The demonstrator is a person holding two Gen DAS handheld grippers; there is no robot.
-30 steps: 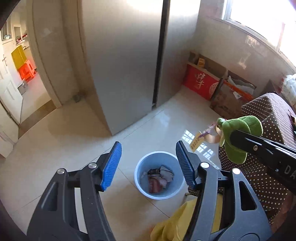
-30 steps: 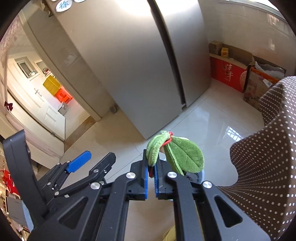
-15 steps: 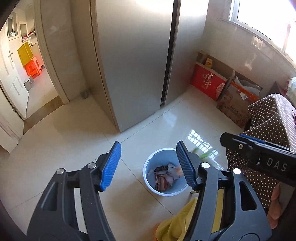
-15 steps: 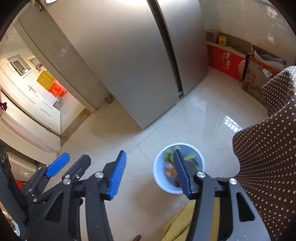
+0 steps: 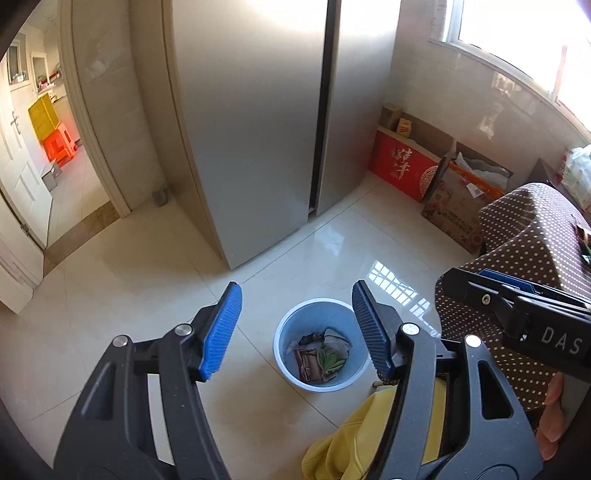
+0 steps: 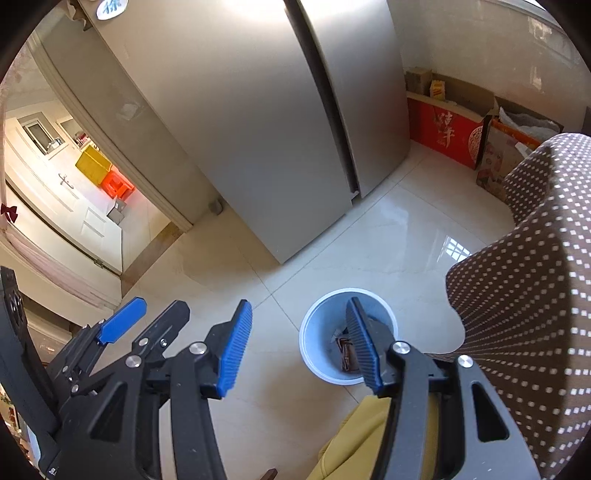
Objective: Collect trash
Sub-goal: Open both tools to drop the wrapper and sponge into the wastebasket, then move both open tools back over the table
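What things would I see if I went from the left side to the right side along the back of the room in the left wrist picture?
Orange stool through the doorway → tall grey fridge → red box → brown cardboard box → dotted brown cloth.

White capitals "DAS" stand on the black body of the right claw (image 5: 517,310) where it crosses the left wrist view; the letters run on out of frame. The red gift box (image 5: 402,171) against the wall carries gold Chinese calligraphy too stylised to read, and a round white sticker (image 6: 110,7) on the refrigerator (image 6: 258,129) shows one blue character, seemingly "徐".
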